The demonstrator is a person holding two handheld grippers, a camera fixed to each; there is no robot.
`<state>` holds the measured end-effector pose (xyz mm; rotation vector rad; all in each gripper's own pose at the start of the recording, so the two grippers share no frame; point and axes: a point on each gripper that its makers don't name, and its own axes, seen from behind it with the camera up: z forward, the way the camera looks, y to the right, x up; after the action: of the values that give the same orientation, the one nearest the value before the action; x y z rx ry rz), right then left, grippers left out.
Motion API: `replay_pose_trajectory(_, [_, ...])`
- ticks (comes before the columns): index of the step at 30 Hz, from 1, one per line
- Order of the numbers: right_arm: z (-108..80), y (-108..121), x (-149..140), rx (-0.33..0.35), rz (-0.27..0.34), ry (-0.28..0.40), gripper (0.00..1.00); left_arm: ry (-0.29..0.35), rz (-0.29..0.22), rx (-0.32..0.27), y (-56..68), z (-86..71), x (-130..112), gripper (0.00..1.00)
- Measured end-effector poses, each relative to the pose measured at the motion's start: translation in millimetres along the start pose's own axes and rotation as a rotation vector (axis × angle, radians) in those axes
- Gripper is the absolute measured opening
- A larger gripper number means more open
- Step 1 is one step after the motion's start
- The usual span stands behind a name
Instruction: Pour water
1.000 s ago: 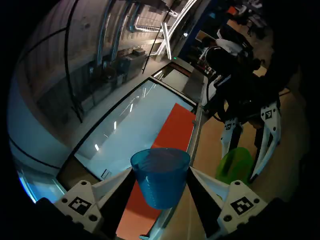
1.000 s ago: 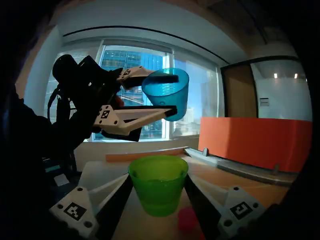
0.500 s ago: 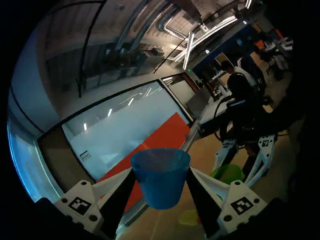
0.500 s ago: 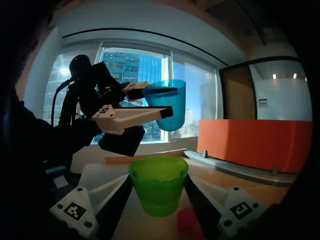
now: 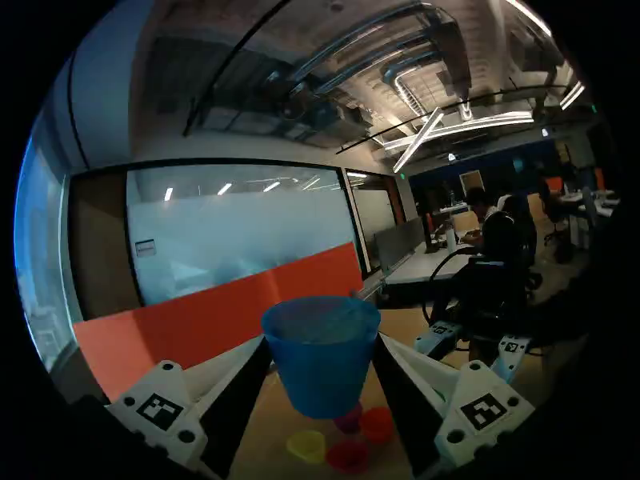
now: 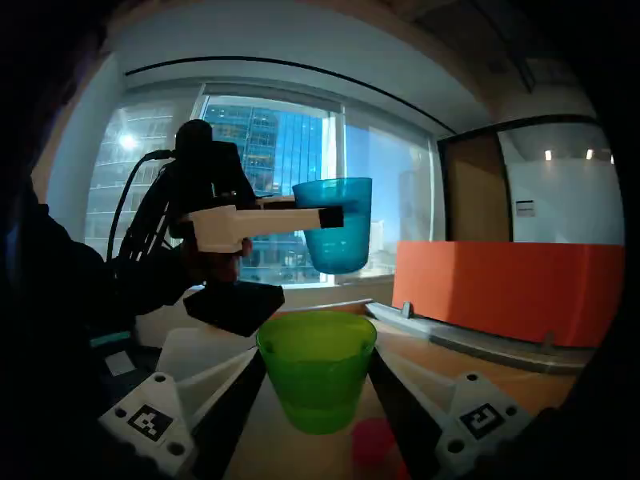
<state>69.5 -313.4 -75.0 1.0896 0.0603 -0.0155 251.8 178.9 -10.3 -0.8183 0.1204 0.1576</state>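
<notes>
Left gripper point(image 5: 322, 346) clenched on blue cup point(image 5: 322, 380), which is upright. In the right gripper view the blue cup hangs at 12 o'clock over green cup point(image 6: 316, 388), not touching it. Right gripper point(image 6: 318, 356) grips green cup on both sides. Can't tell the water level in either cup. Pink cup point(image 5: 348, 418) at 6 o'clock is half hidden behind blue cup. Hand point(image 6: 214, 262) is backlit and hard to make out.

Tall glass windows point(image 6: 264, 184) backlight the right gripper view; white ceiling strip lights point(image 5: 432, 136) leave the left gripper view dim.
</notes>
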Motion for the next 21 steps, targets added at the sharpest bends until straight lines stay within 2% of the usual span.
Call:
replay_pose_trajectory(3, [0.2,-0.7,-0.5,0.000,-0.004,-0.004,0.88,-0.007,-0.058,0.000,-3.8,3.0,-7.0,0.84])
replay_pose_trajectory(6, [-0.4,-0.7,-2.6,-0.003,-0.007,-0.011,0.88,-0.007,-0.089,0.005,-6.6,2.7,-13.1,0.84])
replay_pose_trajectory(11, [-2.5,2.3,-4.0,-0.012,-0.003,-0.020,0.88,-0.015,-0.108,0.013,-10.8,0.8,-23.6,0.84])
replay_pose_trajectory(21, [-16.6,18.6,-13.8,-0.054,0.005,-0.056,0.88,-0.065,-0.115,0.041,-18.8,-9.6,-54.2,0.84])
